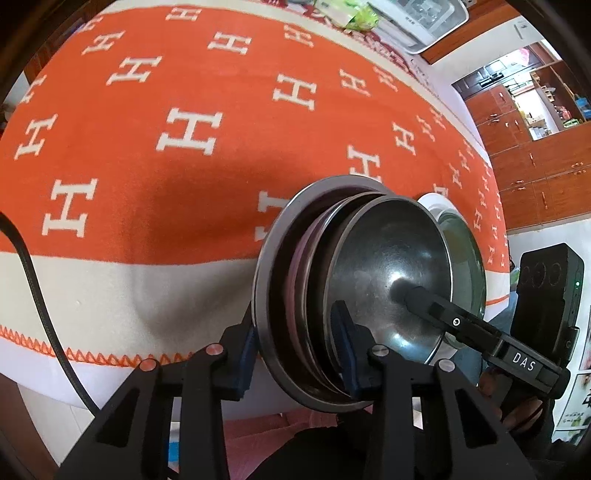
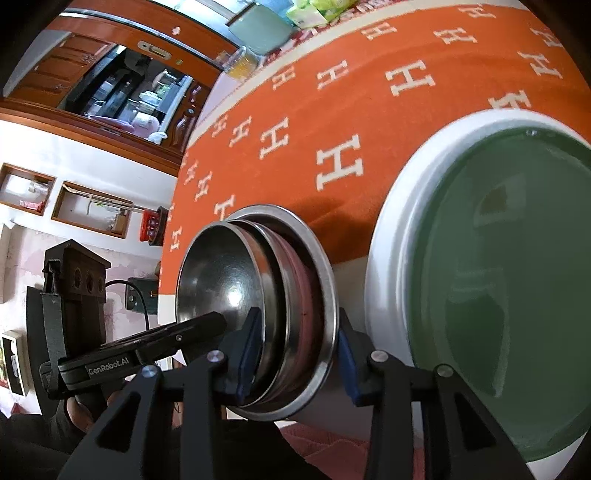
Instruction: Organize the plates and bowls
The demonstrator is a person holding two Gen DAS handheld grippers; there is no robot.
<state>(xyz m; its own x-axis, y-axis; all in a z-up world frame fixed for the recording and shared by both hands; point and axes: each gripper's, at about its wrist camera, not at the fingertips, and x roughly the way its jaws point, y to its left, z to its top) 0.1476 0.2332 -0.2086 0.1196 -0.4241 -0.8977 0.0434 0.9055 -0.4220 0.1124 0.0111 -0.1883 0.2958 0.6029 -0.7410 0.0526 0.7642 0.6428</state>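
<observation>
A nested stack of steel bowls and plates point(image 1: 354, 291) is held on edge over the front of the orange table. My left gripper point(image 1: 295, 354) is shut on its rim, one finger outside, one inside the top steel bowl point(image 1: 391, 266). My right gripper point(image 2: 293, 354) is shut on the same stack point(image 2: 266, 306) from the other side. Each gripper shows in the other's view: the right one point(image 1: 417, 295) reaches into the bowl, and so does the left one point(image 2: 207, 321). A green plate with a white rim point(image 2: 498, 295) lies on the table, close right of the stack.
An orange cloth with white H marks point(image 1: 184, 129) covers the table, with a cream border point(image 1: 129, 295) at the near edge. A white appliance point(image 1: 417, 18) and green packets point(image 1: 354, 14) stand at the far edge. Wooden cabinets point(image 1: 535, 166) are beyond.
</observation>
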